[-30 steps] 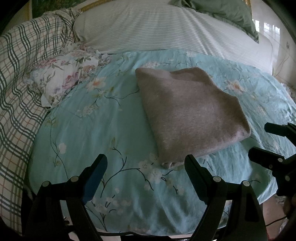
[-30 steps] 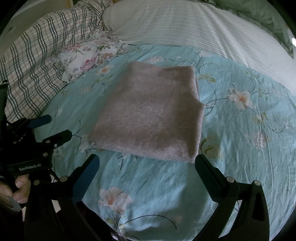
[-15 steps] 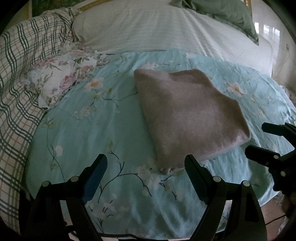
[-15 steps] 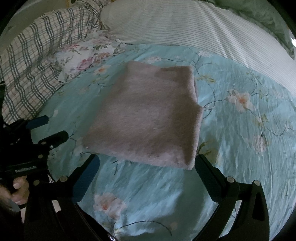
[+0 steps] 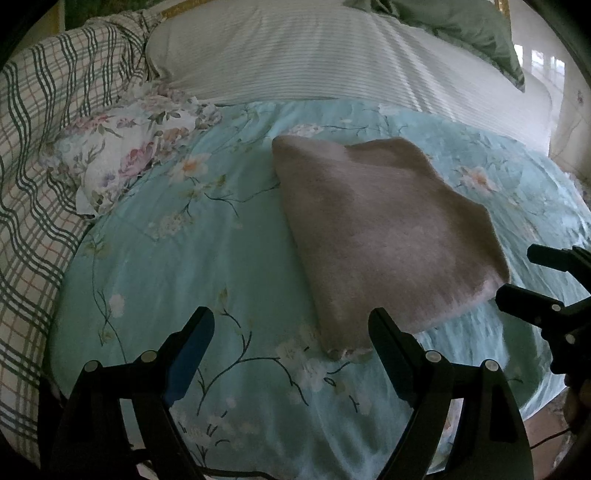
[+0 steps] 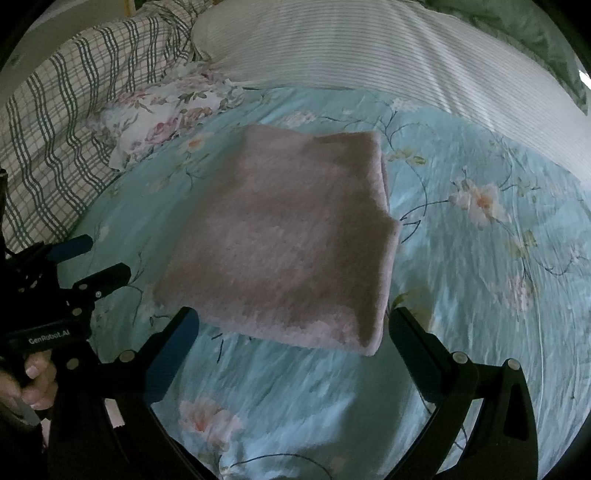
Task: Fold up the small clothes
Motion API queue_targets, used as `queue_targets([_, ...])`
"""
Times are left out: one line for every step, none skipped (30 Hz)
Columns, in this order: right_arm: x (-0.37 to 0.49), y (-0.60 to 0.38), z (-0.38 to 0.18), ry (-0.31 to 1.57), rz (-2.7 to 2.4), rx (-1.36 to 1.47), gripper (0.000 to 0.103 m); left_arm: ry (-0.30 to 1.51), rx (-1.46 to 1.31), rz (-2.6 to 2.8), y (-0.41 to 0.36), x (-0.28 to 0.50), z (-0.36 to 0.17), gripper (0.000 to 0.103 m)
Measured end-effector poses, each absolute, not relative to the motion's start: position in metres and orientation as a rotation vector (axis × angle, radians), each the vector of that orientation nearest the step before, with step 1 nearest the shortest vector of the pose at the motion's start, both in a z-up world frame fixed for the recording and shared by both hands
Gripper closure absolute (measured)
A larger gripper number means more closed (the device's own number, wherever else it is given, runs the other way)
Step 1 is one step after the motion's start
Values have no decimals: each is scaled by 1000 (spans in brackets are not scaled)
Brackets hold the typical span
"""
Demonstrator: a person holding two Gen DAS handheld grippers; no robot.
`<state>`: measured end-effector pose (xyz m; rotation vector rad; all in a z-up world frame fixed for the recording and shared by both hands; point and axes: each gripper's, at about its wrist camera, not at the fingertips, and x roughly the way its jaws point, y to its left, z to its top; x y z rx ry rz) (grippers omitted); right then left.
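Note:
A folded grey-pink knit garment lies flat on the light blue floral sheet; it also shows in the right wrist view. My left gripper is open and empty, just short of the garment's near left corner. My right gripper is open and empty, its jaws wide at the garment's near edge. The right gripper shows at the right edge of the left wrist view. The left gripper shows at the left of the right wrist view.
A crumpled white floral cloth lies at the back left. A green plaid blanket runs along the left. A white striped pillow and a green pillow lie behind. The bed's edge is near me.
Both grippers have moved slightly forward toward the garment's near edge. The garment has not moved. Both stay open.

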<state>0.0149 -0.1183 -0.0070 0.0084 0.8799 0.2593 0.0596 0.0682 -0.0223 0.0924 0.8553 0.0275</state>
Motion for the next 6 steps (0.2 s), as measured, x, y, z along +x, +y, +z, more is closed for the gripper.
queue_targets([17, -119, -8, 881, 261, 10, 0, 858, 89, 33, 69, 61, -23, 17])
queue_targets([17, -119, -9, 883, 260, 12, 0, 861, 87, 36, 70, 62, -23, 17])
queue_targets([19, -120, -10, 886, 260, 15, 0, 863, 88, 37, 70, 64, -23, 17])
queue_targets([21, -120, -10, 888, 261, 20, 0, 864, 90, 41, 70, 66, -23, 17])
queue_targets([22, -120, -10, 887, 263, 23, 0, 865, 91, 44, 70, 67, -23, 17])
queue_targets([23, -121, -10, 886, 268, 24, 0, 865, 91, 44, 69, 68, -23, 17])
